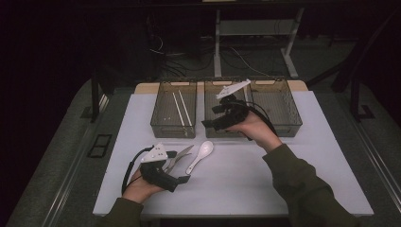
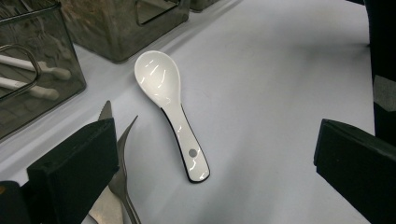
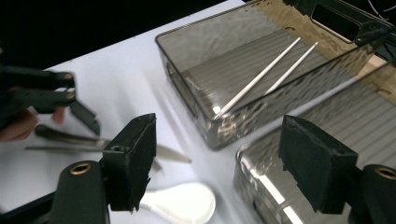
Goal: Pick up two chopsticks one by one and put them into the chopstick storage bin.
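**Cutlery sorting: chopsticks binned, spoon, knife and fork still out**

Standing by the desk [image 1: 293,189] here, going left to right. 3 dark see-through bins sit in a row at the back. The left bin [image 1: 158,118] already has 2 white chopsticks [image 1: 182,109] lying in it, so I'd guess that part is sorted.

In front of it, the left gripper [image 1: 176,166] rests low on the desk near the front edge, fingers [image 2: 74,163] spread wide with nothing between them. From its own camera the white spoon [image 2: 170,109] lies flat straight ahead in the gap between the fingers, bowl pointing toward the bins, not touched. Just left of the spoon a metal knife [image 2: 106,112] and fork [image 2: 125,140] lie together, right at the left finger.

Further right, the right gripper [image 1: 215,118] hangs in the air over the front edge of the middle bin [image 1: 212,85], fingers [image 3: 133,161] apart and empty. The middle bin looks empty from what I can see, same for the right bin [image 1: 291,111].

So by my count: 1 kind of utensil done, 3 items left on the desk. Looks like the spoon is next up, with the knife and fork after.
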The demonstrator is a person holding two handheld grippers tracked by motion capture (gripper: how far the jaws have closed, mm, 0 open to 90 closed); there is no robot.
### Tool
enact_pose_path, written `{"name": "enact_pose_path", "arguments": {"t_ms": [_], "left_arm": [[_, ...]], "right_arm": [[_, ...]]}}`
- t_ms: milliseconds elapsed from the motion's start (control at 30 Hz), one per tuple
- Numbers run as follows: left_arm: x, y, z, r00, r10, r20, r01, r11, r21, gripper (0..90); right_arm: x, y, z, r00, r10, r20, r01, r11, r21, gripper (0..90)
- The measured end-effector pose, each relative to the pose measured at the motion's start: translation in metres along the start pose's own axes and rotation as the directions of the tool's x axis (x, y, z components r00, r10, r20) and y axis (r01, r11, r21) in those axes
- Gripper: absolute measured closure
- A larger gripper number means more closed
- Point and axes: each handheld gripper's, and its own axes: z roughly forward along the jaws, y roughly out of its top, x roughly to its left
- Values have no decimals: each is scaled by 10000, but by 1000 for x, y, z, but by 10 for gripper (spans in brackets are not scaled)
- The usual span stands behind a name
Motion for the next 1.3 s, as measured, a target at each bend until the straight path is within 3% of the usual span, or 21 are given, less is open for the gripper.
{"name": "enact_pose_path", "arguments": {"t_ms": [100, 333, 533, 567, 700, 967, 1300], "left_arm": [[0, 0, 1, 10000, -29, 6, 29, 10000, -26, 0], [1, 0, -1, 10000, -49, -24, 49, 10000, -29, 0], [5, 0, -1, 9997, -204, -110, 203, 9997, -107, 0], [5, 0, 0, 9997, -202, -126, 201, 9998, -70, 0], [3, 3, 1, 9998, -171, -120, 171, 9998, -31, 0], [-2, 7, 3, 9999, -46, -164, 47, 10000, 50, 0], [2, 9, 4, 9994, -216, -258, 214, 9997, -76, 0]], "right_arm": [[0, -16, -18, 10000, 16, -34, -17, 9992, -404, 266], [1, -40, -38, 9995, 310, 31, -308, 9973, -664, 258], [8, -68, -56, 9992, 381, 123, -369, 9954, -880, 247], [12, -80, -63, 9989, 427, 195, -404, 9937, -1043, 240], [14, -96, -70, 9984, 389, 403, -347, 9943, -1006, 208], [8, -145, -88, 9909, 1092, 791, -967, 9844, -1471, 201], [5, -185, -101, 9856, 1113, 1271, -891, 9816, -1688, 186]]}}
